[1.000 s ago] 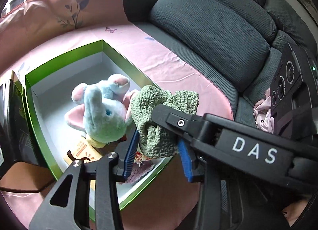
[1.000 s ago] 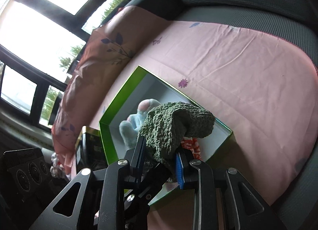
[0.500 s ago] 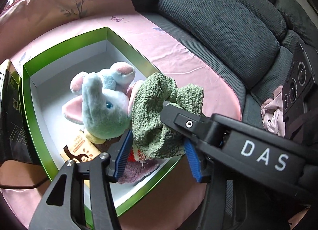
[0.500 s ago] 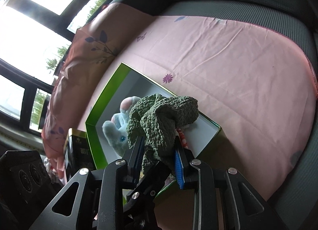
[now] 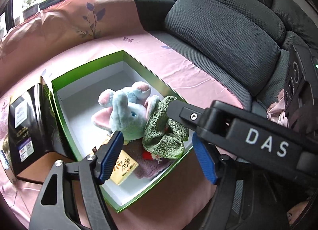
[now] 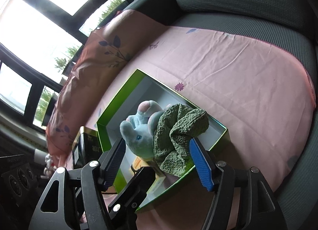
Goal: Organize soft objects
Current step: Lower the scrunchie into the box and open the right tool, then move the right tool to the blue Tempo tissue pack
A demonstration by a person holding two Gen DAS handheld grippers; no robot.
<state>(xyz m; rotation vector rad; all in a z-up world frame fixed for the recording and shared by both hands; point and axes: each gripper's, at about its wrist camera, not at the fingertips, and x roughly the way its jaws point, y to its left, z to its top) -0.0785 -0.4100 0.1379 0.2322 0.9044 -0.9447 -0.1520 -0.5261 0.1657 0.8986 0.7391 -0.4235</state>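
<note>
While both sets of jaws open, left gripper (image 5: 157,158) and right gripper (image 6: 159,164) pinching nothing: green cloth (image 5: 165,130) dropped in green box (image 5: 87,67) beside elephant toy (image 5: 127,114). Might snag on blue pad, get dragged out.

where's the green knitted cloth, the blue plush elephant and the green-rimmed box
green knitted cloth (image 5: 165,140), left wrist view, on its crumpled lower fold
blue plush elephant (image 5: 129,118), left wrist view, on its head
green-rimmed cardboard box (image 6: 119,98), right wrist view, on its far-left rim
</note>
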